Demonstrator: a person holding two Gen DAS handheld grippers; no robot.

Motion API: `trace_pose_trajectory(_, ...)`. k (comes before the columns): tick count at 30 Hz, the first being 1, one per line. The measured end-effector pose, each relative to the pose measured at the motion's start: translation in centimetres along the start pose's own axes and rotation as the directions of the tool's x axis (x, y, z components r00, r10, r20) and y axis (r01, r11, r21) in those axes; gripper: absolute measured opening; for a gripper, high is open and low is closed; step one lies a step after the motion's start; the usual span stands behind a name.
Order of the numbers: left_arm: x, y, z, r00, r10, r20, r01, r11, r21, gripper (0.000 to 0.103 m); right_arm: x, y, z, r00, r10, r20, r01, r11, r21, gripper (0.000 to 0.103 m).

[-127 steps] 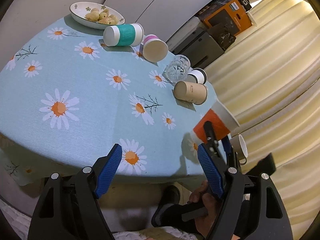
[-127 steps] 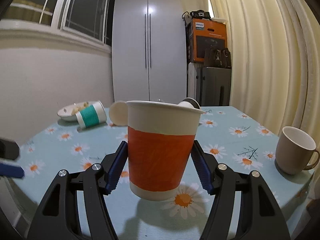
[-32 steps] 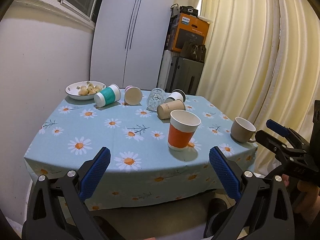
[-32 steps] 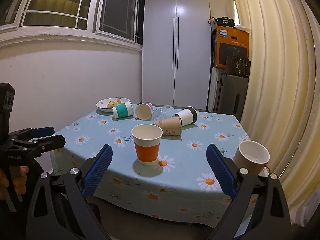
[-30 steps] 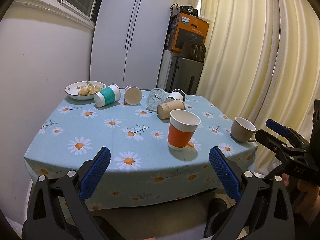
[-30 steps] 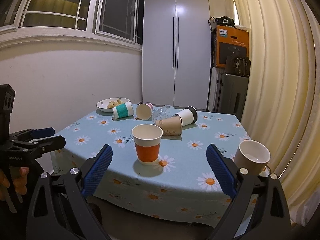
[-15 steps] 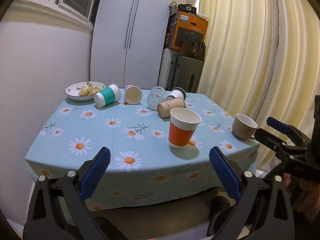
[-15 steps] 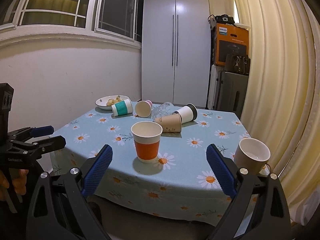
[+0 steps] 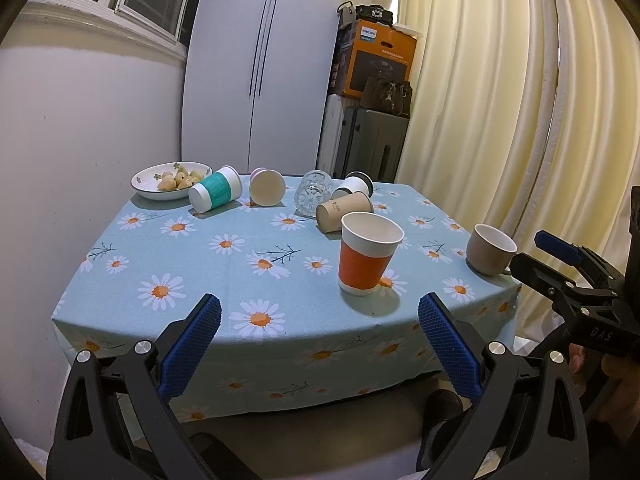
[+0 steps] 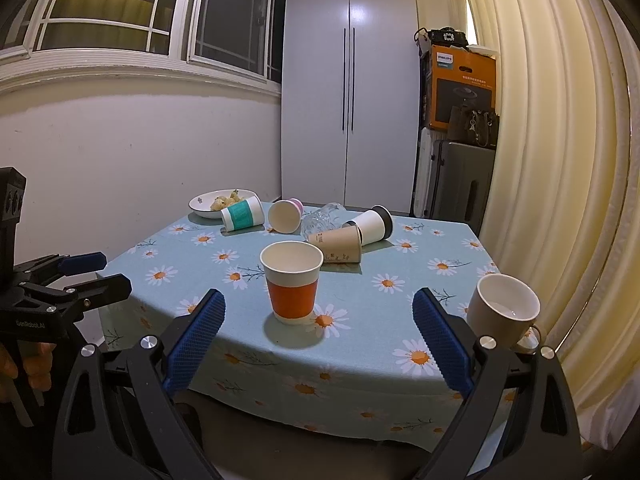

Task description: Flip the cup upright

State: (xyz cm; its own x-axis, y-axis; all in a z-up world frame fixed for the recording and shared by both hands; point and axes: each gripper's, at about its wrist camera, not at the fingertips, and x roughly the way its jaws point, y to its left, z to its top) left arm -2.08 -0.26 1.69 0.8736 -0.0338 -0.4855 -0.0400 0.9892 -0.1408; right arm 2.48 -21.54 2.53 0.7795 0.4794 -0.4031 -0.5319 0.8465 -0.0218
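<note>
An orange-and-white paper cup (image 9: 368,256) stands upright near the front of the daisy-print table (image 9: 192,256); it also shows in the right wrist view (image 10: 292,282). A beige mug (image 9: 490,249) stands upright at the right edge, also seen in the right wrist view (image 10: 502,312). My left gripper (image 9: 320,344) is open and empty, held back off the table's front edge. My right gripper (image 10: 318,340) is open and empty, also off the front edge. Each gripper shows at the side of the other's view.
Several cups lie on their sides at the back: a teal-banded cup (image 9: 215,194), a pink-rimmed cup (image 9: 267,187), a glass (image 9: 312,198), a brown paper cup (image 9: 344,212), a white cup (image 10: 370,224). A bowl of food (image 9: 170,179) sits back left. Curtains (image 9: 520,120) hang at right.
Over the last second both grippers stayed open and drifted only slightly. Four seconds ago my right gripper stood around the orange cup; it has since let go and pulled back.
</note>
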Motion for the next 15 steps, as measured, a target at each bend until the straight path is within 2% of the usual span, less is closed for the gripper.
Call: trace_pose_trajectory(15,0.08,0.35,-0.07,1.0,-0.001,-0.007,0.001,1.0,-0.004,0.097,0.1,0.04,-0.12,1.0,0.001,-0.006,-0.001,1.0,0.001,0.094)
